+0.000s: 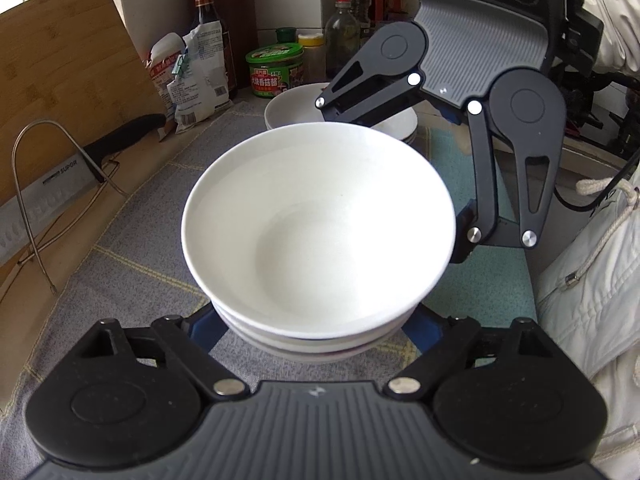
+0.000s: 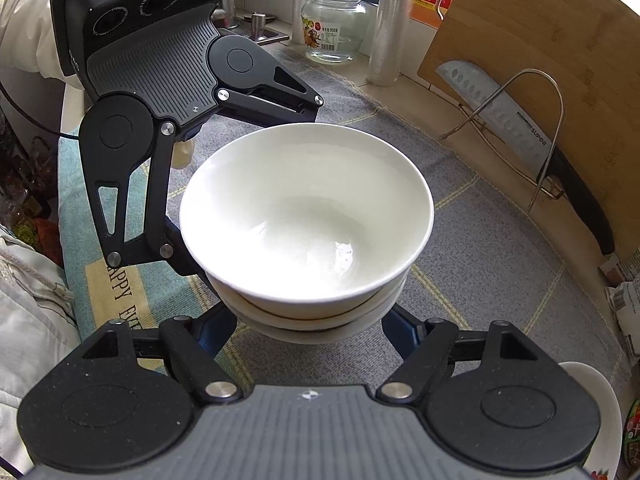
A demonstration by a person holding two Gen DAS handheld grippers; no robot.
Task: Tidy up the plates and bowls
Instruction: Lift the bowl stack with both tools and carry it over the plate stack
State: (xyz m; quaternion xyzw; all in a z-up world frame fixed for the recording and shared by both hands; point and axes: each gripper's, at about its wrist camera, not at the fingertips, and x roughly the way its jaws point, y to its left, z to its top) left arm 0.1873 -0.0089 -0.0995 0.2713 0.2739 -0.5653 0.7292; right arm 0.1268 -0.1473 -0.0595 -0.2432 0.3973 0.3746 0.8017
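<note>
We have both tongs, left [image 1: 316, 320] and right [image 2: 308, 320], spread apart flanking the bowl stack [image 1: 318, 220], unclamped

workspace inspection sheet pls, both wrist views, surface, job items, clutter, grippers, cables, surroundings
surface: grey checked cloth over the counter, teal towel at one edge
job's things: stack of white bowls in the middle; plates stacked behind it
clutter: green-lidded jar, torn packet, sauce bottles, glass jar
grippers: left gripper and right gripper each have fingers spread around the stack from opposite sides; contact not visible
cables: black cable by the right gripper
surroundings: bamboo board, cleaver on a wire rack
</note>
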